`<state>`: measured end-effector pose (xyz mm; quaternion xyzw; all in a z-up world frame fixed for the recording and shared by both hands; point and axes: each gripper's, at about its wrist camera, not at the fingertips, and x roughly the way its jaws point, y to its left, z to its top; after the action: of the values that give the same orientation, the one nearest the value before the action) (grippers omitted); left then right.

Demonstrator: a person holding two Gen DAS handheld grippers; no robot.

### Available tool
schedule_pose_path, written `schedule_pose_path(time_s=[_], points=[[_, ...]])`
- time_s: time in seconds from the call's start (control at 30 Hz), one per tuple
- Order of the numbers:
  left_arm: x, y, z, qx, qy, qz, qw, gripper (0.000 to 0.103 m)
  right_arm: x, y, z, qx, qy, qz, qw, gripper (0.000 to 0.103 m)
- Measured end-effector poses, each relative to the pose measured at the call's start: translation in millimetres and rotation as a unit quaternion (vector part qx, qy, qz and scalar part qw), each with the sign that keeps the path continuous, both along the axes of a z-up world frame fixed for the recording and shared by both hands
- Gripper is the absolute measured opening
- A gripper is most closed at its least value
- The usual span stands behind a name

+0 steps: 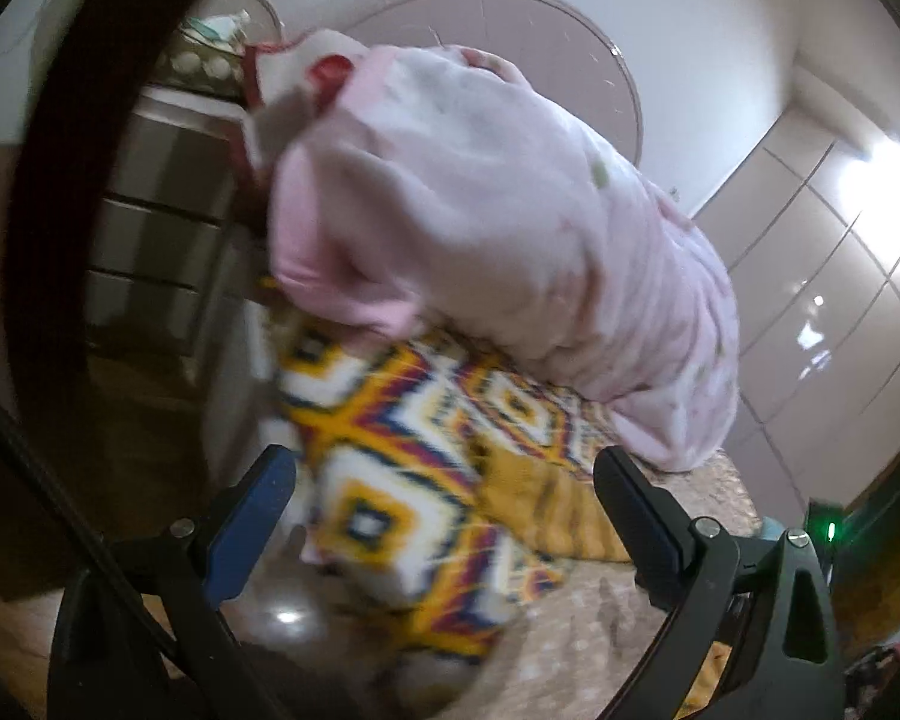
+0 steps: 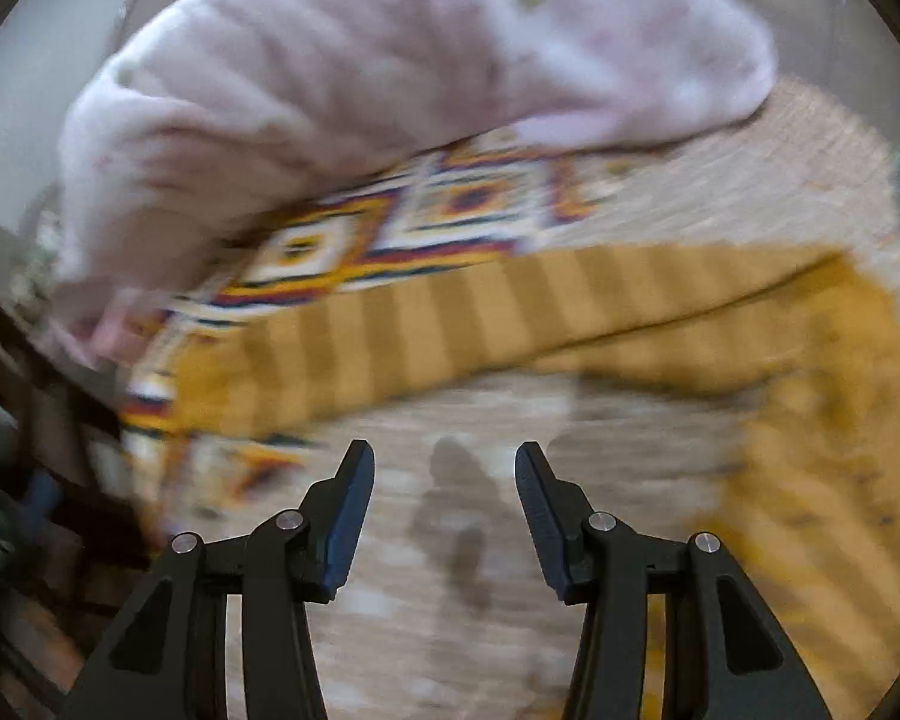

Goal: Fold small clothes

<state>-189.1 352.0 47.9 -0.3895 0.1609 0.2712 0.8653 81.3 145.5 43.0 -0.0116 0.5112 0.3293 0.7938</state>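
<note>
Left wrist view: the left gripper (image 1: 444,480) stands wide open, its blue-padded fingers (image 1: 249,516) apart at 7 and 5 o'clock with nothing clamped between them. A folded diamond-patterned cloth (image 1: 390,468) in yellow, white, red and navy lies on the beige bedspread (image 1: 576,618) between and beyond the fingers. A mustard striped garment (image 1: 546,504) lies just beside it toward 4 o'clock. A bulky pink quilt roll (image 1: 498,222) rests on the far part of the patterned cloth, filling the centre toward 12 o'clock. A drawer unit (image 1: 150,234) stands at 9 o'clock and glossy wardrobe doors (image 1: 834,312) at 3 o'clock.

Right wrist view: the right gripper (image 2: 444,510) is partly open and empty, its fingers (image 2: 348,516) over bare bedspread (image 2: 450,630). The mustard striped garment (image 2: 450,324) stretches across the middle from 9 to 4 o'clock, clear of the fingertips. The patterned cloth (image 2: 390,228) lies beyond it, and the pink quilt roll (image 2: 354,78) spans 10 to 1 o'clock. Strong motion blur obscures finer detail.
</note>
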Motion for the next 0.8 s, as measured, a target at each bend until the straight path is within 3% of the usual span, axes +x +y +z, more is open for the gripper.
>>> schedule_pose_path(time_s=[0.1, 0.2, 0.43, 0.5, 0.53, 0.67, 0.8], points=[[-10.8, 6.2, -4.8, 0.007, 0.019, 0.000, 0.9998, 0.099, -16.5, 34.7, -15.0, 0.028, 0.052, 0.018, 0.998, 0.053], [-18.7, 9.8, -6.6, 0.002, 0.024, -0.012, 0.9996, 0.099, -23.5, 54.3, -24.9, 0.011, 0.051, 0.022, 0.998, 0.053], [-18.9, 0.1, 0.0, 0.011, 0.021, -0.034, 0.9991, 0.099, -1.8, 76.6, -47.5, 0.061, 0.114, -0.068, 0.989, 0.058], [-18.1, -4.2, 2.6, 0.011, 0.022, -0.044, 0.9987, 0.099, -1.1, 84.2, -44.0, 0.047, 0.092, -0.064, 0.993, 0.042], [-18.1, -6.1, 4.4, 0.012, 0.024, -0.047, 0.9985, 0.099, -1.1, 88.8, -39.6, 0.025, 0.077, -0.046, 0.996, 0.006], [-16.6, -17.9, 14.7, 0.028, 0.030, -0.061, 0.9973, 0.099, -1.7, 75.5, 2.7, -0.012, 0.005, -0.013, 1.000, 0.004], [-10.2, -39.8, 32.8, 0.048, 0.025, -0.086, 0.9948, 0.099, -2.4, 9.2, 81.0, -0.031, -0.087, 0.011, 0.996, 0.004]])
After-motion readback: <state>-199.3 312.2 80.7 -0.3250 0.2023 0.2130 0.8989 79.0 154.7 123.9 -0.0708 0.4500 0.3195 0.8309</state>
